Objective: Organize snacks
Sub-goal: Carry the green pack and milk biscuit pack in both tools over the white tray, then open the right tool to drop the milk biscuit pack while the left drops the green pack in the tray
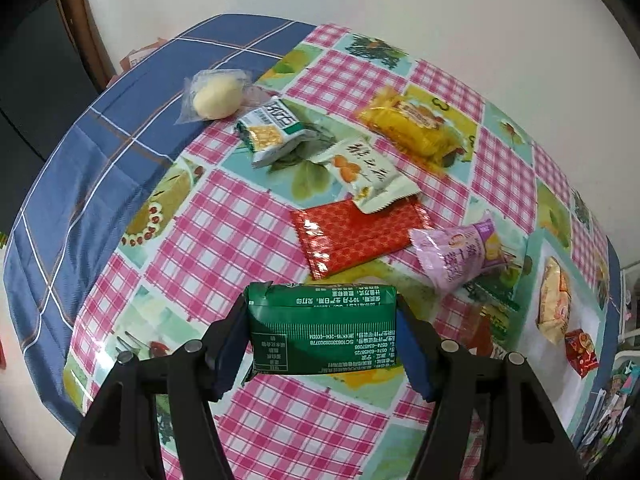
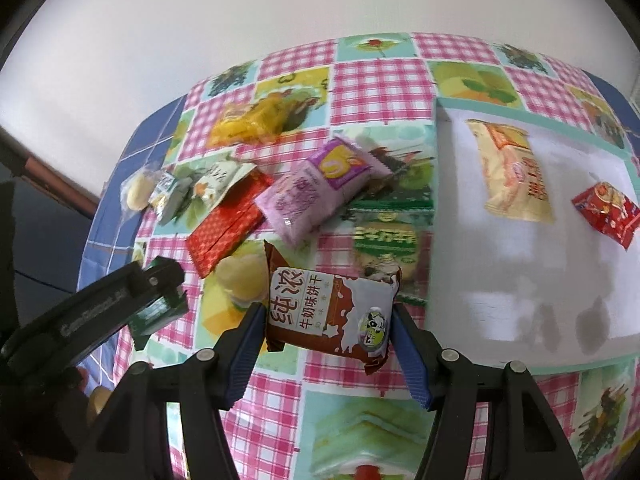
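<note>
Between the blue pads of the left tool point(image 1: 322, 334) a green snack packet point(image 1: 322, 330) is clamped by its two short sides, its printed back facing the camera, lifted clear of the pink-checked tablecloth point(image 1: 224, 216); between the pads of the right tool point(image 2: 328, 332) a brown-and-white biscuit packet point(image 2: 330, 314) is gripped the same way, tilted a little, above the cloth near the corner of a white tray point(image 2: 520, 280); so each tool is clenched on its own packet and neither is released; in the right wrist view the left tool appears again at the lower left with the green packet's edge showing under it; on the tabletop beyond the left tool lie the loose snacks: a red packet point(image 1: 356, 236) nearest, a white packet with orange nuts point(image 1: 366, 174) overlapping its far edge, a green-and-white cracker packet point(image 1: 272, 130) behind that, a clear-wrapped pale bun point(image 1: 216, 96) at the seam where the checked cloth meets a blue plaid cloth point(image 1: 80, 160), a yellow packet point(image 1: 416, 124) farthest back, and a pale purple packet point(image 1: 460, 254) just right of the red one; a green flat packet point(image 2: 386, 244) lies against the tray's left side; on the tray rest a cream-and-yellow packet point(image 2: 514, 174) and, apart from it toward the right rim, a small red packet point(image 2: 606, 208); a plain white wall point(image 1: 400, 0) rises behind the tabletop.
</note>
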Demonstrator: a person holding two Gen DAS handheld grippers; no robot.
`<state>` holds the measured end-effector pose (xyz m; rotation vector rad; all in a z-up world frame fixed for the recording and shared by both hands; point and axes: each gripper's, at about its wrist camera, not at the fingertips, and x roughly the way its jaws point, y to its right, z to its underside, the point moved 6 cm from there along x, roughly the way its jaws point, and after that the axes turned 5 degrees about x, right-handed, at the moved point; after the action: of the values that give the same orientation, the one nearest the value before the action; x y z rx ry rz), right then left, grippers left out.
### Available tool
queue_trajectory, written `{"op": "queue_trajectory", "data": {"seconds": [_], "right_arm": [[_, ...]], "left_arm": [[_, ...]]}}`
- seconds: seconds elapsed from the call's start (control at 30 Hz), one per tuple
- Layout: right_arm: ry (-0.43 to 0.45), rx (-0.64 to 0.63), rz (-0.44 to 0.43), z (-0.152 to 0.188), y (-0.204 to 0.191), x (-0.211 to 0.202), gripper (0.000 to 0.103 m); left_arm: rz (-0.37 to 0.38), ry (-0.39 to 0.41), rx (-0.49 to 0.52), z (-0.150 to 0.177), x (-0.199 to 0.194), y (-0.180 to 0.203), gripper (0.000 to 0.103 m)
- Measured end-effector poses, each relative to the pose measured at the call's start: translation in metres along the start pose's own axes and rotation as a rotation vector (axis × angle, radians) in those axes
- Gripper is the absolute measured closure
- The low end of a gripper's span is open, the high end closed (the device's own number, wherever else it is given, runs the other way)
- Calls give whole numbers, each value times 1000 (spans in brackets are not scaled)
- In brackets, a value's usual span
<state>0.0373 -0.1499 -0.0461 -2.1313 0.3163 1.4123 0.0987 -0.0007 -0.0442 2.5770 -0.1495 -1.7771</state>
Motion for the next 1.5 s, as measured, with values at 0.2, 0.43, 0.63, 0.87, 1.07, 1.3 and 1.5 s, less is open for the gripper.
{"op": "queue_trajectory", "data": {"seconds": [0.2, 0.43, 0.63, 0.87, 1.07, 1.3, 1.5], "right_arm": [[29, 81, 34, -12, 35, -7, 38], [59, 207, 78, -26, 94, -21, 38], [78, 316, 108, -31, 148, -35, 37], [110, 430, 144, -31, 202, -52, 37], [127, 490, 170, -30, 229, -61, 37], [126, 506, 200, -27, 241, -61, 37], [95, 500, 201, -24, 241, -53, 37]], "left_arm": [[24, -1, 69, 7, -1, 29, 34], [59, -1, 190, 15, -7, 78, 34], [86, 10, 325, 31, -14, 128, 34], [101, 62, 523, 57, -23, 188, 34], [122, 75, 624, 80, -22, 223, 34], [115, 77, 674, 88, -6, 237, 34], [123, 53, 655, 88, 8, 235, 34]]}}
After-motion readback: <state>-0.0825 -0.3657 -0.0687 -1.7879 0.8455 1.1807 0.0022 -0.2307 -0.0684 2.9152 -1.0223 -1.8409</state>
